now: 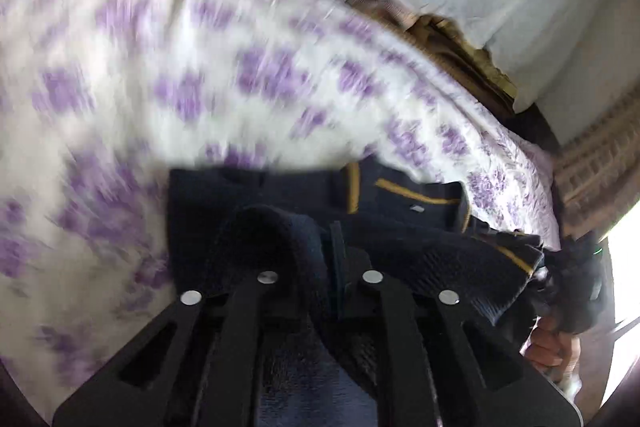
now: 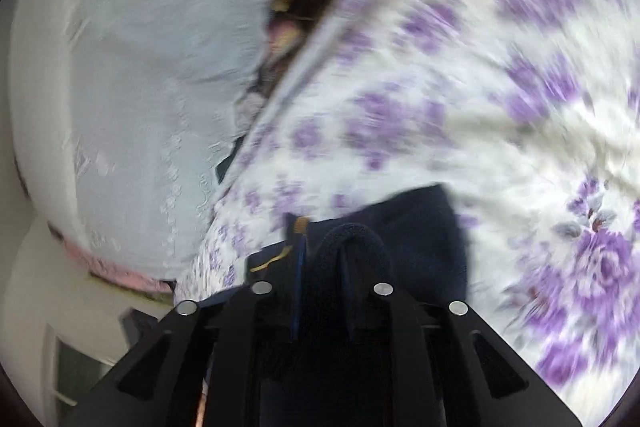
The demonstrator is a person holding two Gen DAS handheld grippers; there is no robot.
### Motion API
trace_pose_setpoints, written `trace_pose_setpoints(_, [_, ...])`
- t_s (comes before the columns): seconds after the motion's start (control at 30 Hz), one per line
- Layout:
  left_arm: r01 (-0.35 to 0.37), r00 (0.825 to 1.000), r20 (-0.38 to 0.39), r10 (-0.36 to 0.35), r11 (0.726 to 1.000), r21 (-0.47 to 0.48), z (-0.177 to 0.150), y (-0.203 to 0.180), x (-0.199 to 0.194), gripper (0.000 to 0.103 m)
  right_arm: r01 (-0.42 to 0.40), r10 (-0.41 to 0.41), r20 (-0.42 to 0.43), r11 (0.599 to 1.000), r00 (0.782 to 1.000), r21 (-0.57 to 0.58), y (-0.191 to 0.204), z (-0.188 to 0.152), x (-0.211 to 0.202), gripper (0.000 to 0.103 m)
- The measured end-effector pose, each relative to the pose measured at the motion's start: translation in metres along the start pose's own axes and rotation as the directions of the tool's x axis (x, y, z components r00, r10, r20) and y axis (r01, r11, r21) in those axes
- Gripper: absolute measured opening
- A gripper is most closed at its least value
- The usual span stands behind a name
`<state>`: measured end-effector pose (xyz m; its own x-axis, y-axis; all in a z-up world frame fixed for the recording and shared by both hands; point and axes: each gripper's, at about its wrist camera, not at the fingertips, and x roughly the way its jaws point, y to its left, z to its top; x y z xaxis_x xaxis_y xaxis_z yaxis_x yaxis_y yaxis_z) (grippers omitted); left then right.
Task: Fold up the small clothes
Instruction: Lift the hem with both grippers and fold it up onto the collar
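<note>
The dark garment (image 1: 304,227) is clenched by both grippers (image 1: 320,251) (image 2: 324,259), carried over the flowered sheet (image 1: 280,83) at twelve o'clock, probably for folding.

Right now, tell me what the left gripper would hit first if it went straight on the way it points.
The left gripper already grips the dark navy garment in its jaws. Straight beyond that cloth lies the purple-flowered bedspread, probably what it meets first; blur leaves depth unclear.

Bedroom in a home: white bedspread with purple flower print (image 2: 460,75) fills the view; pale grey-white pillow (image 2: 132,75) at 10 o'clock.
</note>
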<state>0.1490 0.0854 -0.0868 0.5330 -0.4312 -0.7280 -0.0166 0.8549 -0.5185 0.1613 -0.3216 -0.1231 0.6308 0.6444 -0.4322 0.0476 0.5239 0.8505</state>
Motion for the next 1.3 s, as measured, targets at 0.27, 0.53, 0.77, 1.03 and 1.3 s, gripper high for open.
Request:
trace_pose_setpoints(0.27, [0.064,0.952,0.298,-0.07,0.997,0.031,-0.011,0.0,-0.067,0.093,-0.072,0.082,0.116,0.994,0.99,-0.084,0.022,0.0,-0.035,0.069])
trace_pose_setpoints(0.53, [0.115,0.973,0.182,-0.143,0.981,0.156,-0.01,-0.039,-0.047,0.093,-0.116,0.124,0.016,0.961,0.992,-0.251,0.074,-0.025,-0.016,0.069])
trace_pose_setpoints(0.77, [-0.147,0.982,0.136,0.128,0.979,0.144,0.023,-0.055,0.016,0.094,-0.166,0.158,-0.074,0.978,0.985,-0.129,0.077,-0.006,0.057,0.069])
trace_pose_setpoints(1.03, [-0.203,0.974,0.108,0.198,0.979,0.032,0.016,-0.004,0.025,0.09,-0.045,0.042,0.131,0.999,0.99,0.017,0.014,0.029,0.042,0.034])
trace_pose_setpoints(1.3, [-0.193,0.968,0.192,0.16,0.967,0.164,-0.01,-0.05,-0.01,0.094,-0.012,0.05,0.111,0.946,0.993,-0.323,0.092,-0.017,0.028,0.066])
